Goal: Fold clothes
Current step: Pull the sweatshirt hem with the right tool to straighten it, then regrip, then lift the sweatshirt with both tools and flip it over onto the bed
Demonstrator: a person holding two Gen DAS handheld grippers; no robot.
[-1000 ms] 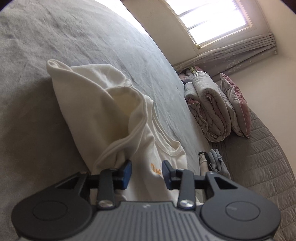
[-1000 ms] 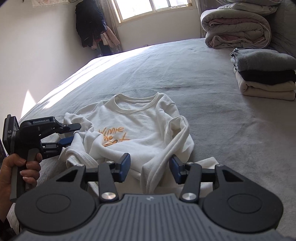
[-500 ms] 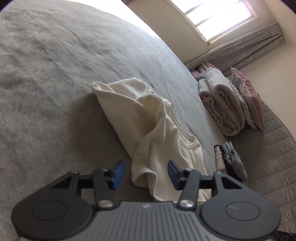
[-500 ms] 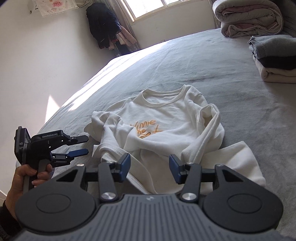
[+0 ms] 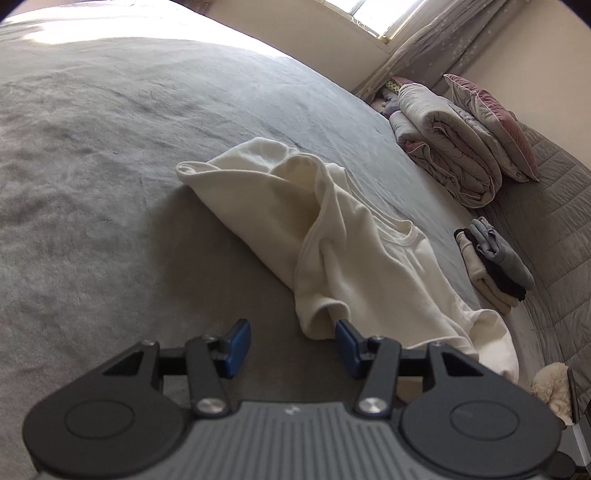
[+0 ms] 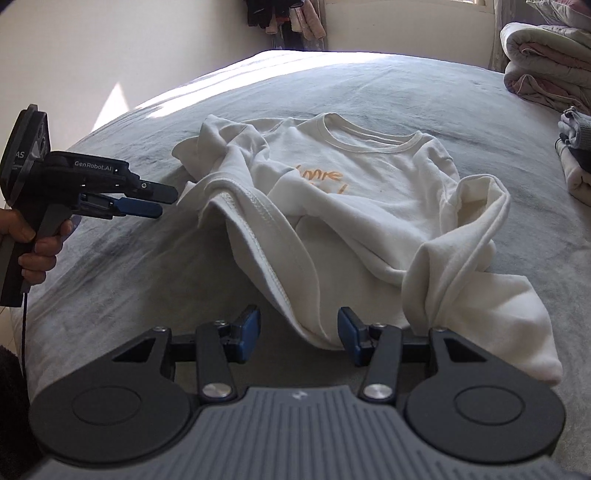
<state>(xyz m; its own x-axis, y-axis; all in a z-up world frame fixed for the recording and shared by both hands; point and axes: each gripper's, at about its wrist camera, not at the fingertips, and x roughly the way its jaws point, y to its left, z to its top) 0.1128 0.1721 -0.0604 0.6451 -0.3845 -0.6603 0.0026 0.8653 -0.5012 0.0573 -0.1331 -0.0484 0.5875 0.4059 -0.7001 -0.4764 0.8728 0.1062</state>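
A cream long-sleeved shirt [image 6: 369, 206] with orange lettering lies crumpled, front up, on the grey bed [image 6: 147, 266]. It also shows in the left wrist view [image 5: 332, 240]. My left gripper [image 5: 291, 347] is open and empty, just short of the shirt's near edge. In the right wrist view the left gripper [image 6: 162, 201] sits left of the shirt, apart from it. My right gripper [image 6: 297, 334] is open and empty, with the shirt's hem lying just beyond its fingertips.
A stack of folded clothes [image 5: 491, 266] sits at the bed's right side, also in the right wrist view [image 6: 576, 162]. Rolled quilts [image 5: 447, 147] and a pink pillow [image 5: 495, 122] lie by the headboard. Clothes hang in the far corner [image 6: 288, 18].
Both grippers have pulled back from the shirt. The left gripper has opened wider and moved left off the cloth. The shirt now lies free on the bed.
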